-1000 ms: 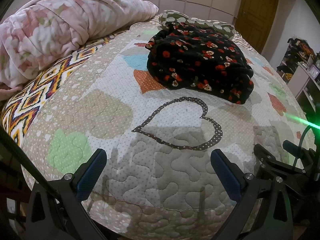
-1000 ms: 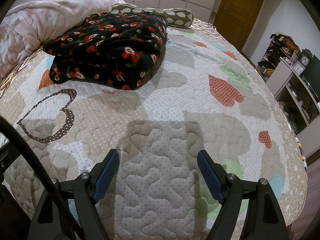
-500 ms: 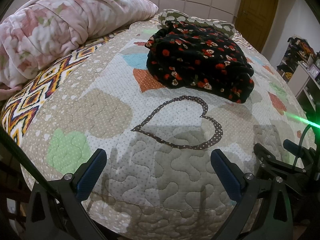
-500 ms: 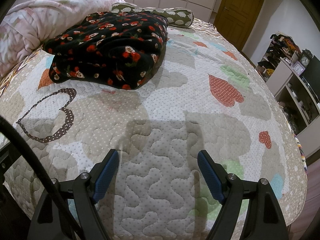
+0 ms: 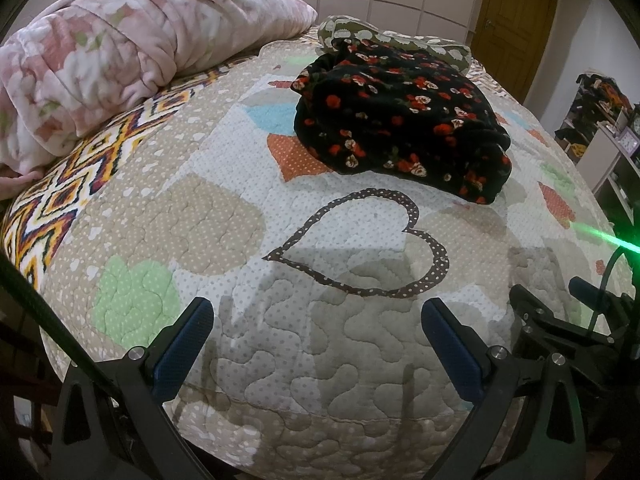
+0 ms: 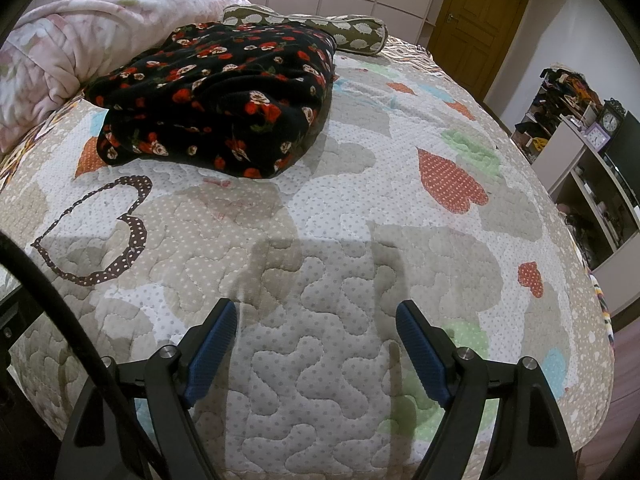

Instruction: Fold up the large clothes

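A black garment with red and cream flowers [image 5: 404, 124] [image 6: 224, 96] lies bunched in a loose heap on the quilted bedspread [image 5: 224, 240] [image 6: 360, 208], toward the far middle of the bed. My left gripper [image 5: 318, 320] hovers open over the near edge of the bed, well short of the garment, with nothing between its blue pads. My right gripper [image 6: 316, 322] is open too, over the quilt to the right of the garment and nearer than it. Part of the right gripper's frame [image 5: 568, 320] shows at the right edge of the left wrist view.
A rolled pink floral blanket [image 5: 100, 68] [image 6: 60, 52] lies along the left side. An olive patterned pillow [image 5: 400, 40] [image 6: 344, 30] sits behind the garment. A brown door [image 6: 480, 16] and cluttered shelves [image 6: 580, 152] stand at the right beyond the bed.
Both views have shifted very slightly; the garment sits a touch lower in frame. The grippers stay open and nothing on the bed has moved.
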